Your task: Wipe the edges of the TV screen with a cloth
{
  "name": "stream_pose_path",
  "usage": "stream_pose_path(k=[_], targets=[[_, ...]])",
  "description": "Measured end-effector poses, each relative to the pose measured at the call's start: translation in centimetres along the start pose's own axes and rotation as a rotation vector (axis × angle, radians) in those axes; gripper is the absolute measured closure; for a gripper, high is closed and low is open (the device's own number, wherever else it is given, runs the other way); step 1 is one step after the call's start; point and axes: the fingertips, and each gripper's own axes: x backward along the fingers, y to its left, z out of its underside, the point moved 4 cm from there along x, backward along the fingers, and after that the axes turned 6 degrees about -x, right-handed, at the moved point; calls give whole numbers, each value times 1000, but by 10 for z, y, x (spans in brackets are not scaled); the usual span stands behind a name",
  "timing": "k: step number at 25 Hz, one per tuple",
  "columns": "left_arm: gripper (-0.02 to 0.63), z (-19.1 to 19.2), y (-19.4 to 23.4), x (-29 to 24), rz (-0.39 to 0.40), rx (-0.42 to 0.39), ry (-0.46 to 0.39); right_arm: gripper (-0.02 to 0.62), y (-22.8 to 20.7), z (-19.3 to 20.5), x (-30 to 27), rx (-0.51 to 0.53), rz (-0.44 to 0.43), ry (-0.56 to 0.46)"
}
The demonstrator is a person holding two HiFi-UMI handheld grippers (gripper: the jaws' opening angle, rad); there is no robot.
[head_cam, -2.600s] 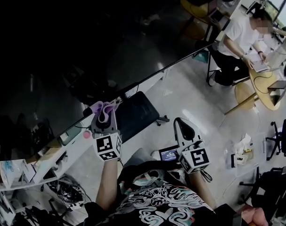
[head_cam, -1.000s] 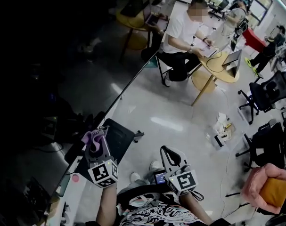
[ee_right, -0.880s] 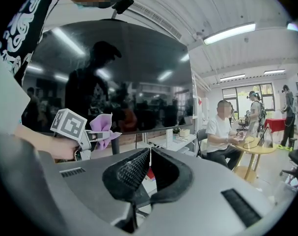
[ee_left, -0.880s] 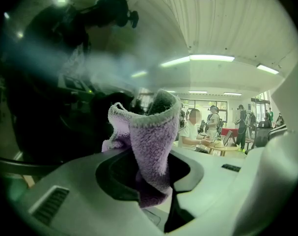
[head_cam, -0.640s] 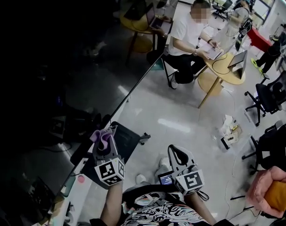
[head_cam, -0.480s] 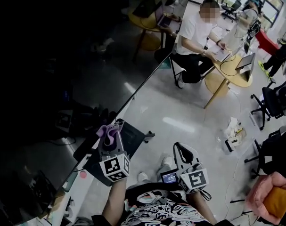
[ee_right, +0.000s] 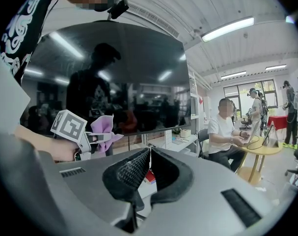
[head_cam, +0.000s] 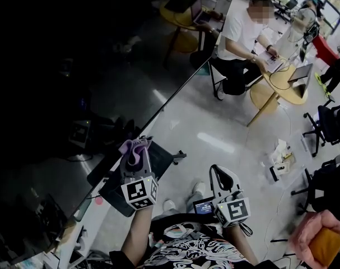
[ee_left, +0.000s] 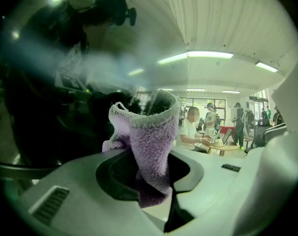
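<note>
Left gripper view: a purple cloth stands bunched between the jaws of the left gripper, which are clamped on its lower part, and its folded top sticks up past the tips. Just behind the cloth is the dark, glossy TV screen, showing dim reflections. In the head view the cloth sits at the tip of the left gripper, right at the lower edge of the TV screen, which fills the upper left of the picture. Whether cloth and screen touch cannot be told. The right gripper view shows the same from the side. The cloth is held up in front of the lower left part of the screen, near its bottom edge. The right gripper has its jaws pressed together with nothing between them. In the head view the right gripper hangs lower and to the right, well apart from the screen, above a pale floor. Farther off, a seated person in a white shirt leans over a round table carrying a laptop. An office chair stands at the right edge.
</note>
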Motion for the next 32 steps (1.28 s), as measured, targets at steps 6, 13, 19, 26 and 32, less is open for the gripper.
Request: stream_pose_path(k=[6, 13, 19, 26, 32], targets=[[474, -4, -7, -13, 2, -6, 8, 566, -14, -4, -8, 4, -2, -18], [474, -6, -17, -27, 6, -8, 10, 566, -28, -4, -12, -14, 2, 8], [476, -9, -30, -46, 16, -10, 10, 566, -45, -6, -19, -11, 5, -2], [476, -11, -41, -63, 30, -3, 9, 566, -61, -5, -24, -22, 21, 14], [476, -16, -51, -75, 39, -14, 8, 566, -72, -5, -23, -35, 28, 16]])
